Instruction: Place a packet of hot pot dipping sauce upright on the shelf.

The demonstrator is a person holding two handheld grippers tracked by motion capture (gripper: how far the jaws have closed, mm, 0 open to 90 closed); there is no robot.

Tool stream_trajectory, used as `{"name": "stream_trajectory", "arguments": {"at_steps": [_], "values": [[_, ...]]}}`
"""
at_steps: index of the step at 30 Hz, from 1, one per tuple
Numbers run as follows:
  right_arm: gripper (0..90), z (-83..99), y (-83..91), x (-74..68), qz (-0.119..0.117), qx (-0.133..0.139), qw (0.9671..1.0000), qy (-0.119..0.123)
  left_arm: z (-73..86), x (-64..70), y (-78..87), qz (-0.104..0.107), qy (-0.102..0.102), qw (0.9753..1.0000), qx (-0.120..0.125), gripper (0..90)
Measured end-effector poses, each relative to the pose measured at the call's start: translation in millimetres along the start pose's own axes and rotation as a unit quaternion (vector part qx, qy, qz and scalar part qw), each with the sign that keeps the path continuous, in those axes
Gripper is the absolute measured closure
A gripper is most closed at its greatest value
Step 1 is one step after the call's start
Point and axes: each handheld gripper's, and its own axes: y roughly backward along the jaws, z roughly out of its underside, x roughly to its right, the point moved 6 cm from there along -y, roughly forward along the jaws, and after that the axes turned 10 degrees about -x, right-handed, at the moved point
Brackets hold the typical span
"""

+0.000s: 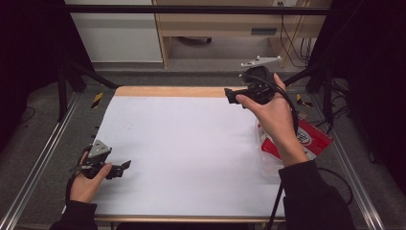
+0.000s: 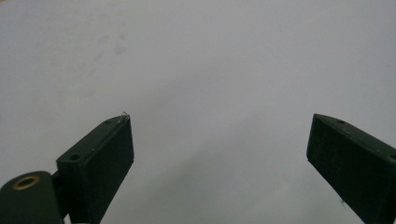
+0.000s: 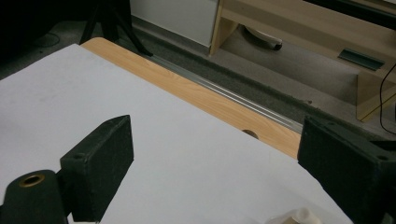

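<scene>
My left gripper rests low over the near left part of the white sheet, held by a hand in a dark sleeve. In the left gripper view its jaws stand wide apart over bare white surface with nothing between them. My right gripper is held up above the far right of the table and points left. In the right gripper view it is open and holds nothing, looking over the sheet toward the wooden far edge.
A red and white packet with a clear plastic container lies at the table's right edge, under the right forearm. A pale object peeks in at the bottom of the right gripper view. Metal rails flank the table; wooden furniture stands beyond.
</scene>
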Motion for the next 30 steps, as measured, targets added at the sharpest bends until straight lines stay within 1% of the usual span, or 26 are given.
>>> {"name": "stream_trajectory", "arguments": {"at_steps": [7,12,16,18,20,22,25,29,30], "values": [[10.9,1.9,-18.9,-19.1,-0.003,0.001,1.0000,-0.001,0.0,0.0,0.1,0.000,0.000,1.0000,0.000,7.4],[10.9,9.9,-34.0,-29.6,-0.005,0.000,1.0000,-0.004,-0.1,-0.3,0.0,0.000,-0.002,1.0000,0.000,7.4],[10.9,16.9,-44.5,-35.0,-0.008,-0.005,0.9999,-0.012,-0.1,0.1,-0.5,0.000,-0.001,1.0000,-0.001,7.4],[10.9,20.9,-49.9,-38.1,-0.008,-0.009,0.9999,-0.012,-0.2,0.2,-0.3,0.000,-0.002,1.0000,-0.001,7.3],[10.7,24.8,-54.7,-40.8,-0.003,-0.012,0.9999,-0.006,-0.3,0.2,-0.2,0.000,-0.002,1.0000,0.000,7.3],[10.6,28.3,-58.3,-42.7,-0.005,-0.014,0.9999,-0.005,-0.1,-0.1,-0.3,0.000,-0.001,1.0000,-0.001,7.3],[9.9,34.3,-63.6,-44.4,-0.003,-0.018,0.9998,-0.007,-0.3,0.0,-0.3,0.000,-0.002,1.0000,-0.001,7.3],[9.2,41.4,-70.7,-46.1,-0.002,-0.017,0.9998,-0.008,-0.3,0.3,-0.4,-0.001,-0.002,1.0000,-0.001,7.2],[8.3,43.5,-72.8,-47.1,-0.003,-0.022,0.9997,-0.010,-0.3,0.3,-0.3,-0.001,-0.003,1.0000,-0.001,7.3]]}}
